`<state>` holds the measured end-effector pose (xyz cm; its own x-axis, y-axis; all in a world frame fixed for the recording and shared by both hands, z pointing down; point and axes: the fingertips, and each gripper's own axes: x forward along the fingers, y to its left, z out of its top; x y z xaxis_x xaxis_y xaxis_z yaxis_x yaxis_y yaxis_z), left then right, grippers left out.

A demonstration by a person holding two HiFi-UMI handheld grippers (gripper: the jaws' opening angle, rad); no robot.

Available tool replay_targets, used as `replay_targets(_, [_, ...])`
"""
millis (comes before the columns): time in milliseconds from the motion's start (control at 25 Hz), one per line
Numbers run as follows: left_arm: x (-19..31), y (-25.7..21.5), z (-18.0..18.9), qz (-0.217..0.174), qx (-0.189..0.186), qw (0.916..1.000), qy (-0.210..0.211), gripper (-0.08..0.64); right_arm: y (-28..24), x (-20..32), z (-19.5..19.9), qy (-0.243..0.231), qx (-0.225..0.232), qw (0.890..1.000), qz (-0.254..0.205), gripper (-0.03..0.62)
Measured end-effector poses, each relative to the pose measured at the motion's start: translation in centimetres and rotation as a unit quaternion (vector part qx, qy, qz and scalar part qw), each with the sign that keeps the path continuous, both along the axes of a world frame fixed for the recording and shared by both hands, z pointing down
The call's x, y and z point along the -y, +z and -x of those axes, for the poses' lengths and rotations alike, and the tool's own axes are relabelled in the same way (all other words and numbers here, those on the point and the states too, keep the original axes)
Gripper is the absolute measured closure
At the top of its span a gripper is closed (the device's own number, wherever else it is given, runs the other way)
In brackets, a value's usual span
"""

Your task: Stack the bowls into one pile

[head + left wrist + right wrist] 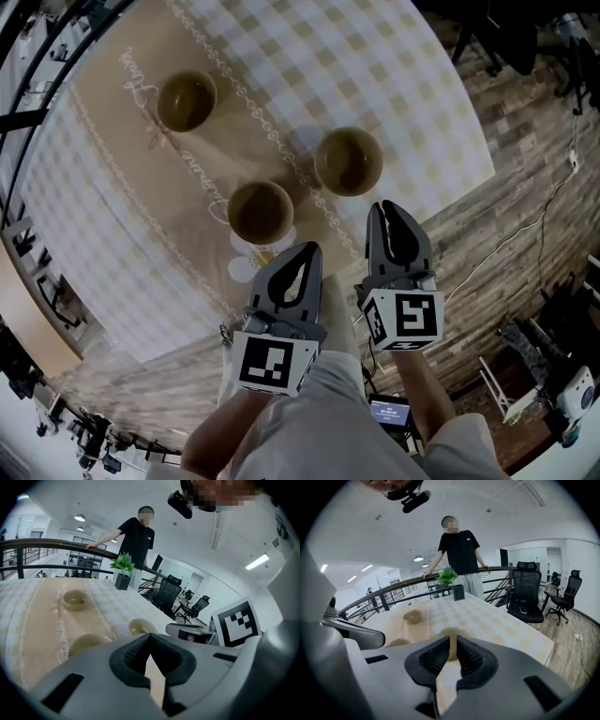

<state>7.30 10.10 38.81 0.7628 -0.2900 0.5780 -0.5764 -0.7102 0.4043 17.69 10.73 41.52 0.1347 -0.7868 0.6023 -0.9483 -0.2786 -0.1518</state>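
A: Checked cloth with a tan runner (pixel 141 178) covers the counter (pixel 403 84), and nothing is stacked yet. Three olive bowls sit apart, all upright and empty. The near bowl (pixel 261 211) is on the runner. The right bowl (pixel 348 160) is at its 2 o'clock on the checks, and the far bowl (pixel 187 100) is at its 11 o'clock.

B: And the grippers?

A: Both are off the bowls and hold nothing. The left gripper (pixel 302 255) hangs at 5 o'clock of the near bowl, its tips pressed together. The right gripper (pixel 392 214) sits at 5 o'clock of the right bowl, closed down to a thin slit.

B: So what worries you?

A: Mostly that. Going in clenched, a gripper would shove a bowl across the cloth instead of taking its rim, so the jaws need to spread first. I'd guess the rims are smooth and curved, and a shallow pinch could let a bowl swing or drop. Set down off-centre, it would sit crooked in the bowl below. The two grippers are also close side by side and could knock each other.

B: Anything around?

A: A person (pixel 461 557) leans on the railing (pixel 382 597) past the counter's far end, by a potted plant (pixel 450 581), well clear of the bowls.
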Motion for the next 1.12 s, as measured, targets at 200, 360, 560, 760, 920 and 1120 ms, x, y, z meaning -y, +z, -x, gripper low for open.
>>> replay_targets(200, [1.4,0.8,-1.5,0.000,-0.015,0.9991,-0.040,0.541,1.9,0.9,-1.1,0.007,0.010,1.000,0.004,0.549])
replay_targets(360, [1.9,1.8,-2.1,0.005,-0.009,0.9989,-0.046,0.541,3.4,1.3,-1.7,0.008,0.011,1.000,0.017,0.549])
replay_targets(560, [2.4,2.9,-3.1,0.013,-0.002,0.9986,-0.051,0.541,5.2,1.6,-2.8,0.021,0.020,0.999,0.034,0.549])
replay_targets(760, [2.6,3.9,-3.7,0.022,0.006,0.9983,-0.054,0.541,6.8,2.1,-3.6,0.027,0.026,0.998,0.055,0.549])
replay_targets(920, [2.5,4.8,-3.9,0.023,0.017,0.9988,-0.040,0.541,7.5,2.2,-4.0,0.035,0.041,0.997,0.060,0.549])
replay_targets(1120, [3.6,4.9,-4.4,0.021,0.011,0.9982,-0.056,0.541,8.1,2.7,-4.3,0.037,0.046,0.996,0.067,0.549])
